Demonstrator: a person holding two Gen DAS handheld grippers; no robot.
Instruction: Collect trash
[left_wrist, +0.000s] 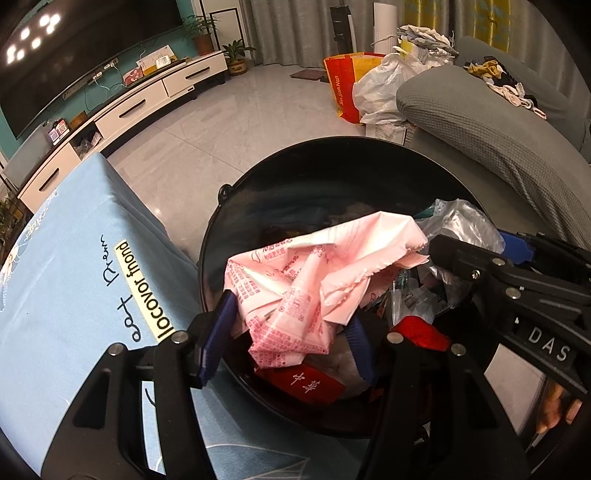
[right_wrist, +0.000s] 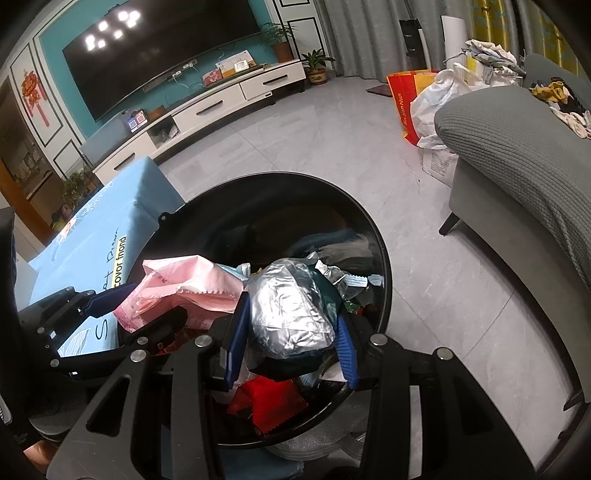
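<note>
Two tools over the black bin (right_wrist: 373, 236), both loaded. Left tool (left_wrist: 291, 328) is clamped on a crumpled pink wrapper (left_wrist: 314, 273) with red print; the wrapper bulges out ahead of its blue fingers (left_wrist: 218, 332) and sits above the bin opening. Right tool (right_wrist: 291, 332) is clamped on a scrunched silver foil bag (right_wrist: 291, 306), also above the bin, just right of the left tool's load. Below both tools the bin holds mixed trash: a red pack (left_wrist: 310, 384) with white characters under the left tool, red wrapper (right_wrist: 269, 402) under the right, more foil and plastic scraps toward the far side. Left of the left tool: light blue cloth-covered counter (left_wrist: 74, 277), touching or just beside the bin rim. Right of the right tool: grey sofa (right_wrist: 517, 155) on tiled floor (right_wrist: 295, 140).
</note>
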